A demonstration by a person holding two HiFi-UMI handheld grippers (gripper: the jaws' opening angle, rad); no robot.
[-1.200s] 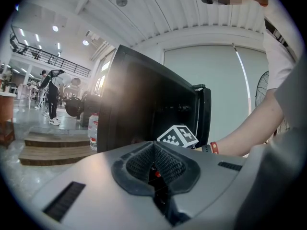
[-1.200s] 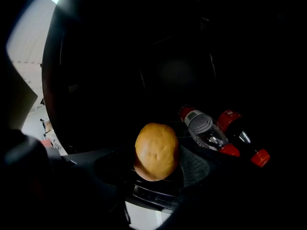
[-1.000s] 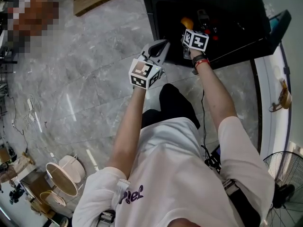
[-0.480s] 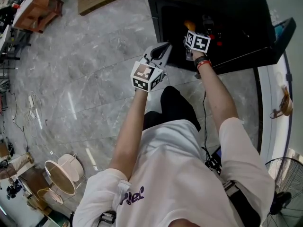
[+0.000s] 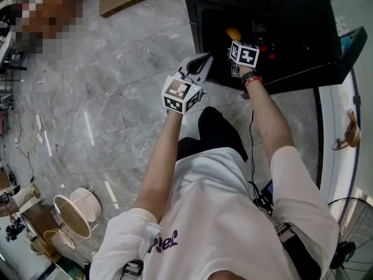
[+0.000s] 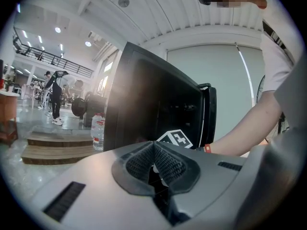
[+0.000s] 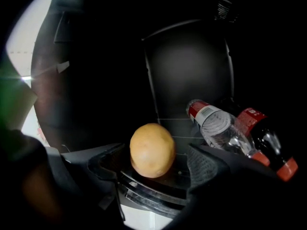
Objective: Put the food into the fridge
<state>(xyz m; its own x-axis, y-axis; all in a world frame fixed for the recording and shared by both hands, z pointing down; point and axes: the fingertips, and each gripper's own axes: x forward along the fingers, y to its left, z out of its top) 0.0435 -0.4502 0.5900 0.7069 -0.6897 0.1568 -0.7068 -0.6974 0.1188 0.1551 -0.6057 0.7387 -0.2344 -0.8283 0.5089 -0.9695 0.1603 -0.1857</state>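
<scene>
— Left gripper view, nearest first: gripping anything with the left gripper (image 6: 154,164)?
— No — jaws pressed together on nothing, held just outside the black fridge (image 6: 144,102).
— And the right gripper (image 7: 158,169)?
— Reaching inside; jaws just been opening, spread wide on either side of the yellow fruit (image 7: 152,150), clear of both pads.
— Resting where?
— On the front of the fridge shelf (image 7: 158,188). Farther back, lying down: a water bottle (image 7: 218,126), then a cola bottle (image 7: 266,140).

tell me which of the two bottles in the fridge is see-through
The near bottle, next to the yellow fruit, has a clear body. The far bottle is dark with a red label.
</scene>
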